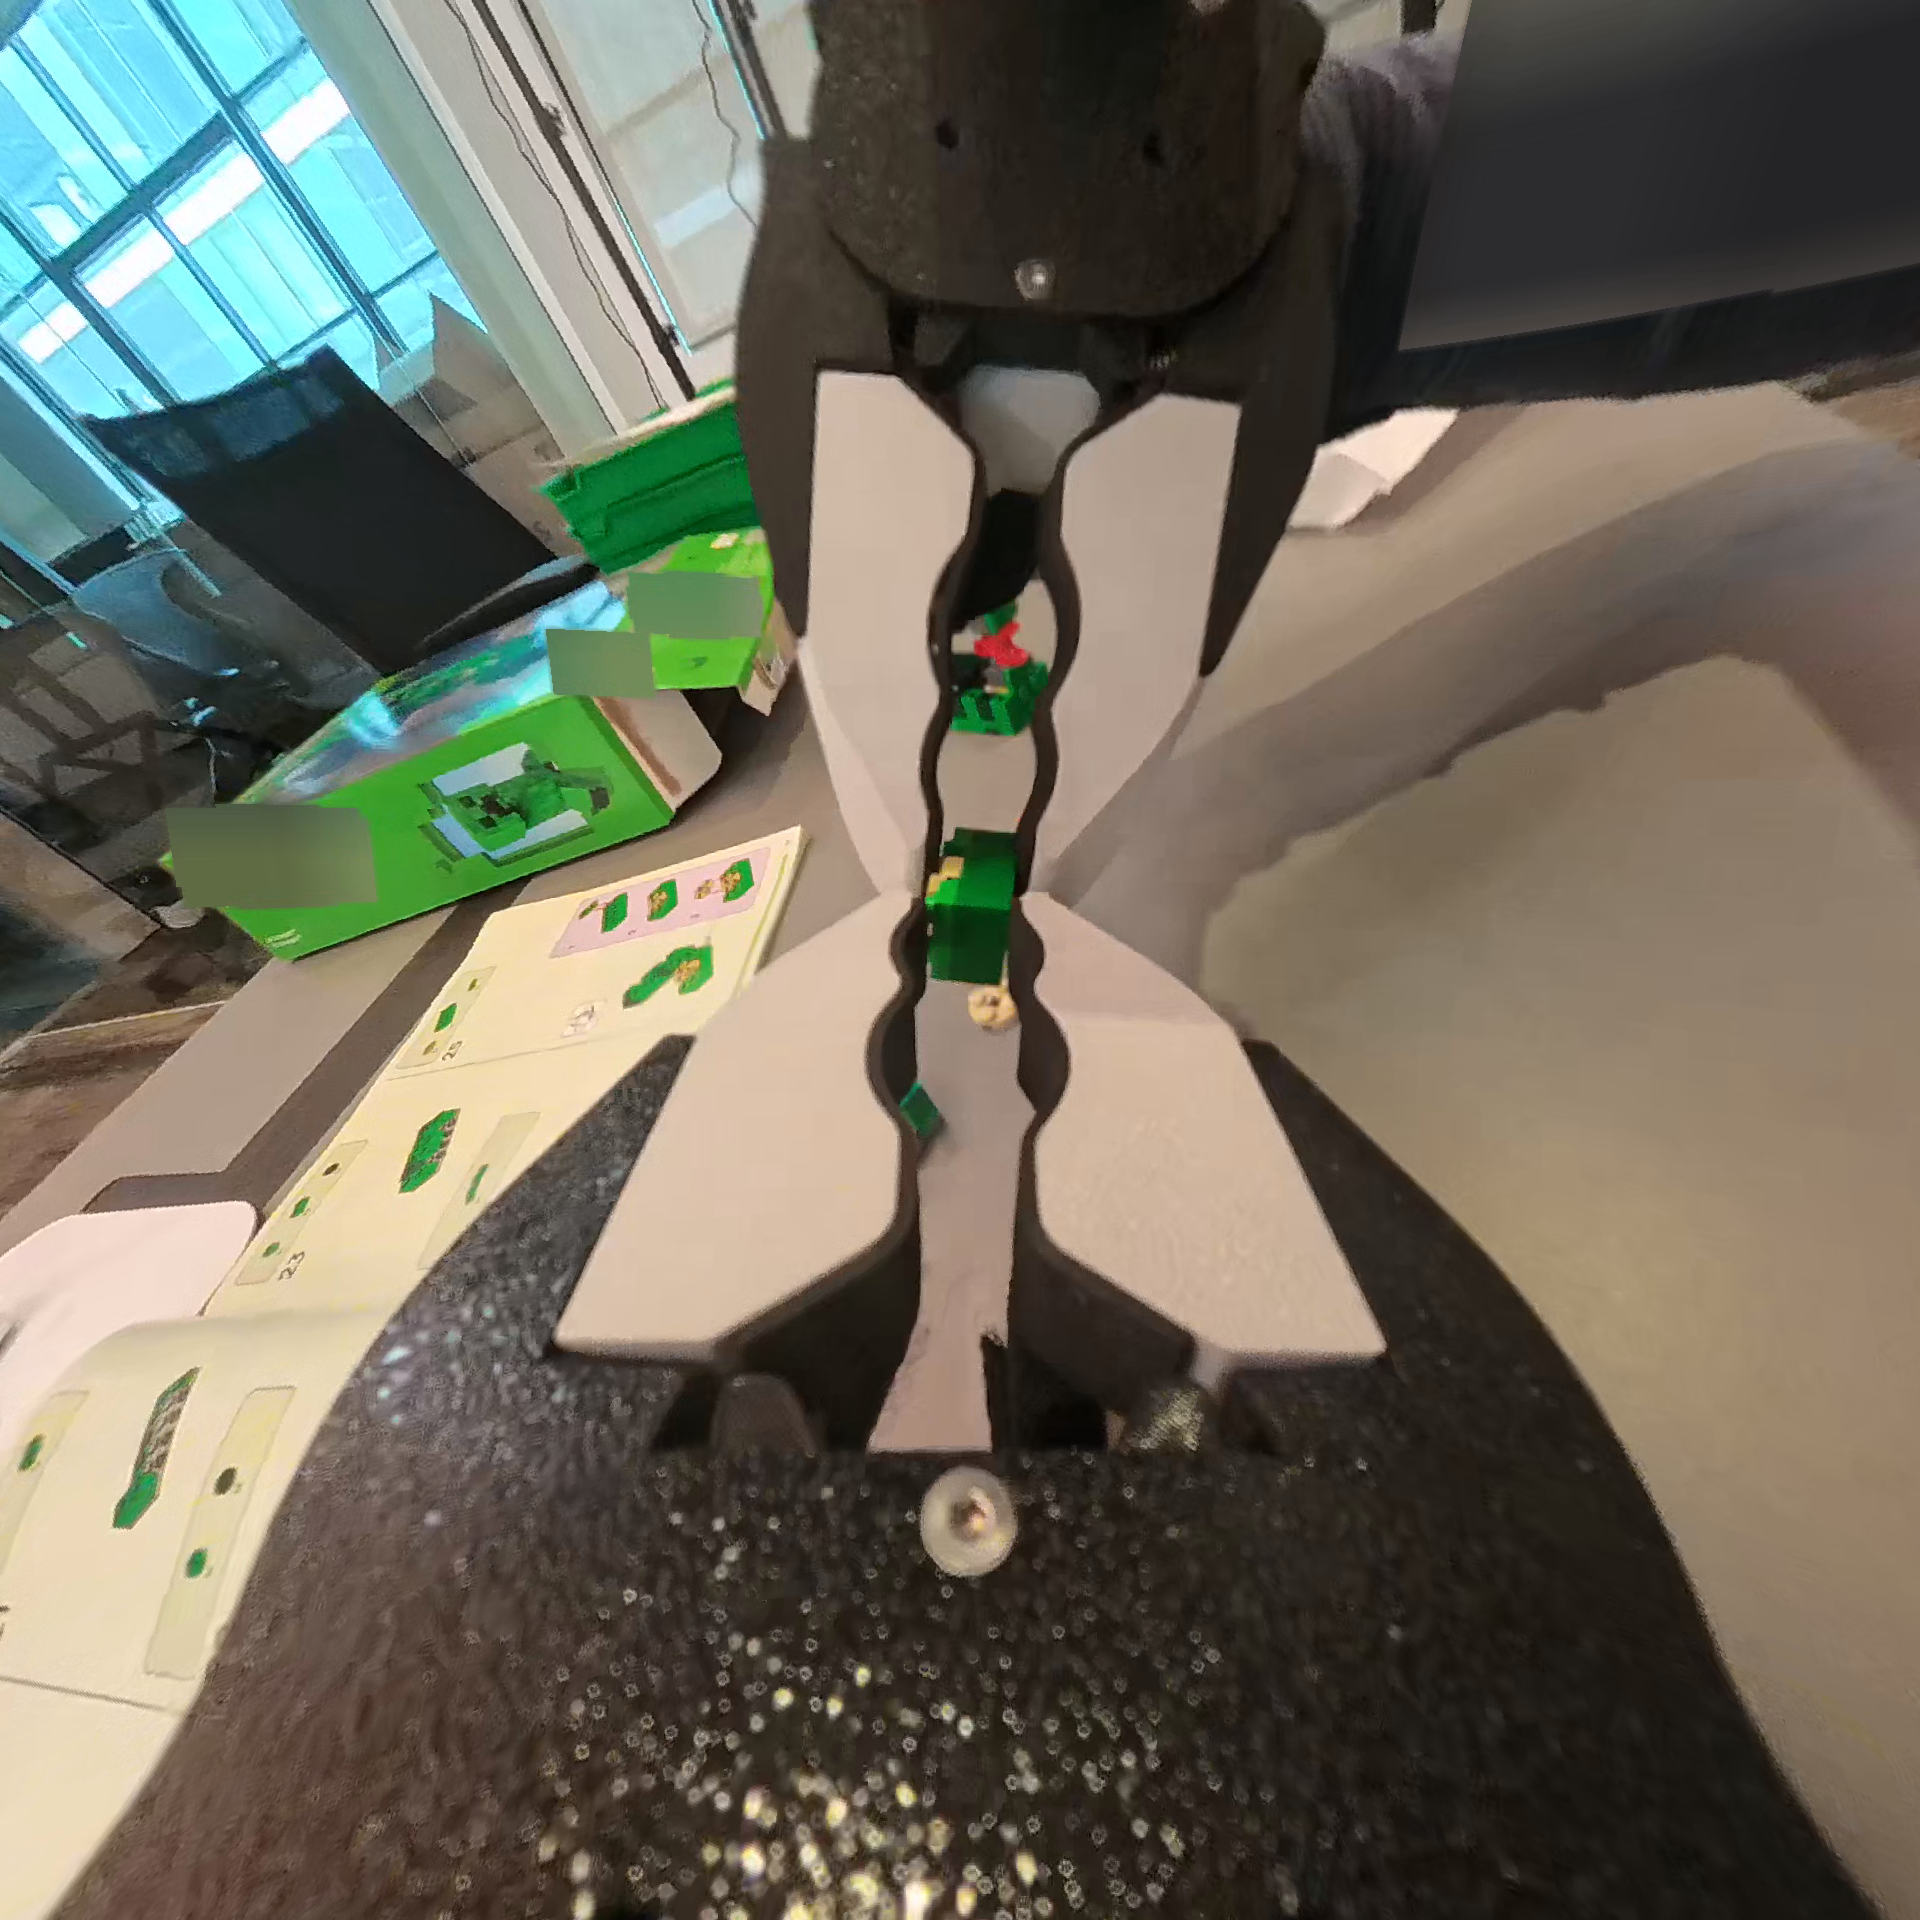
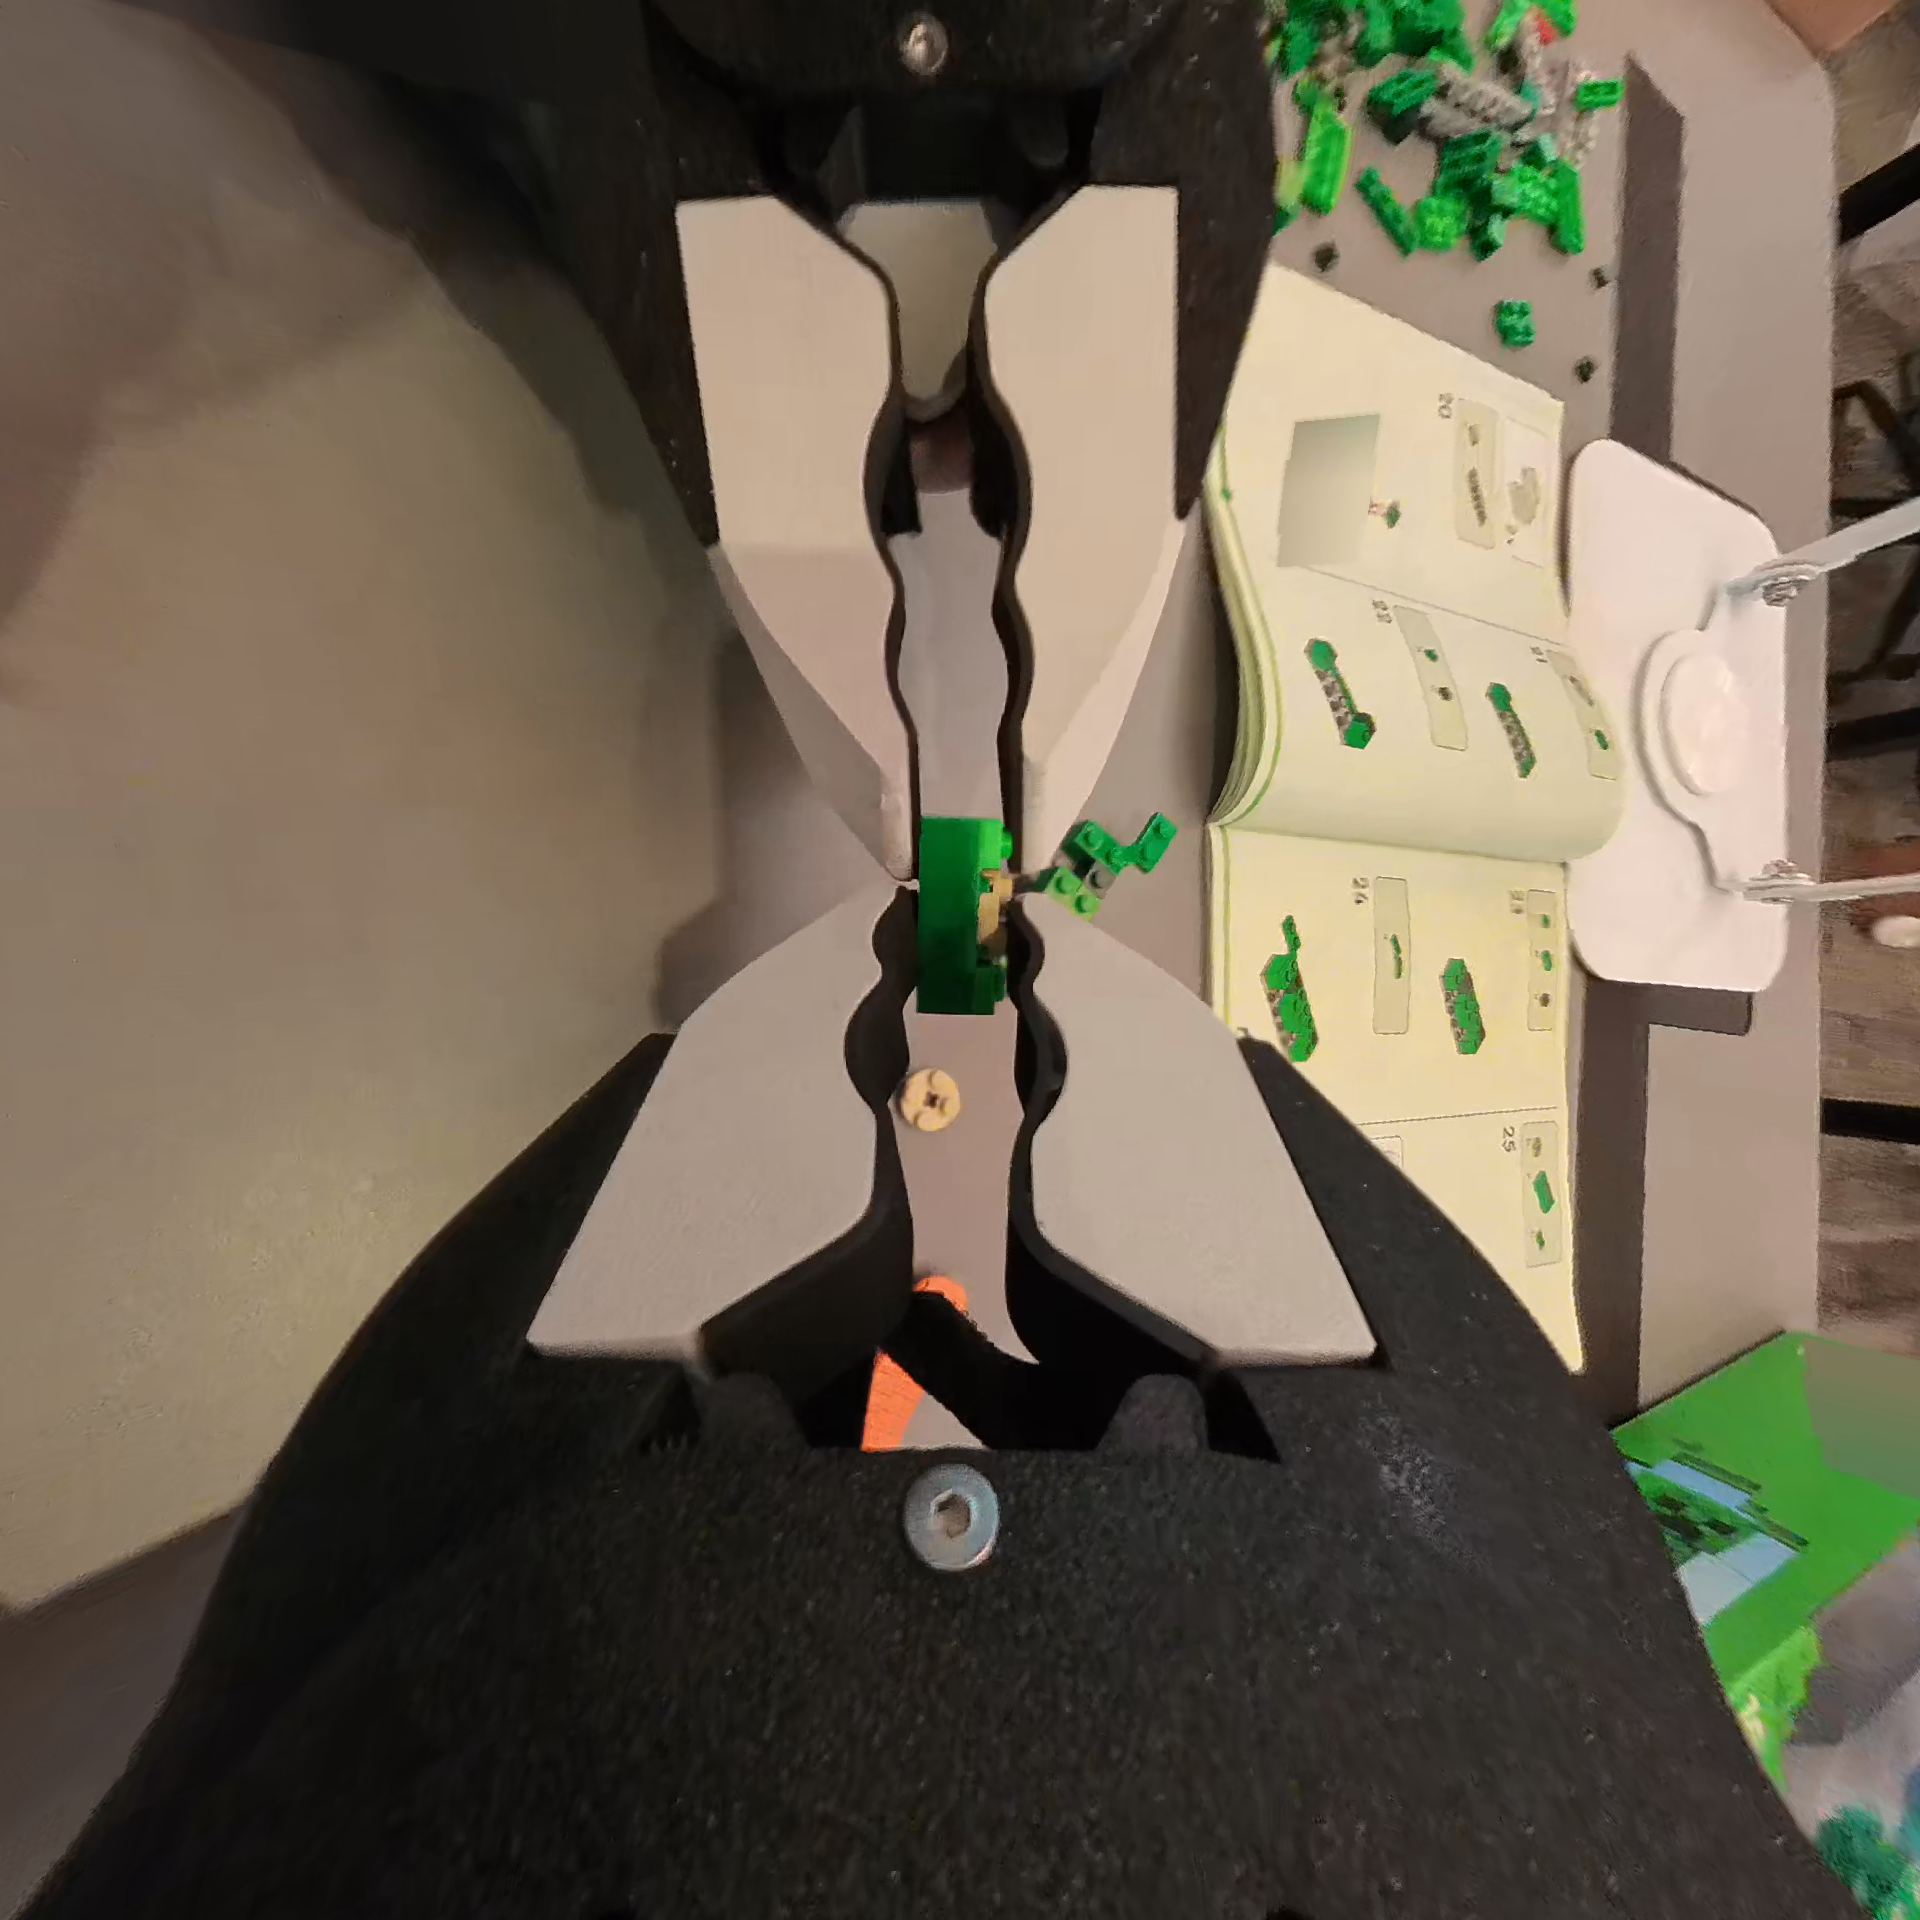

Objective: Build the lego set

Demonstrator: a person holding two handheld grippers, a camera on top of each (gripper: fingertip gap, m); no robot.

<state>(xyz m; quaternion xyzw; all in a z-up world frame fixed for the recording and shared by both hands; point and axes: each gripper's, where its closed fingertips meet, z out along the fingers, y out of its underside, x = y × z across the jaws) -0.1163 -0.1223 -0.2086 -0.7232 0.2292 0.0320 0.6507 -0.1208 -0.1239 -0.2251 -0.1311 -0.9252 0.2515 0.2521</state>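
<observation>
Both hand-held grippers — left [image 1: 966, 914] & right [image 2: 961, 914] — clamped tip-to-tip on green lego assy [image 2: 951, 914].

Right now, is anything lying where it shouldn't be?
Yes. A small tan round piece lies alone on the grey table, just below the green brick stack that both sets of jaws pinch, far from the loose green pile. It looks dropped, though that is only a guess.

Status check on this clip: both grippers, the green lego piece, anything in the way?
Both grippers shut tip to tip on green lego piece. Tan round stud loose on table below. Nothing blocking.
</observation>
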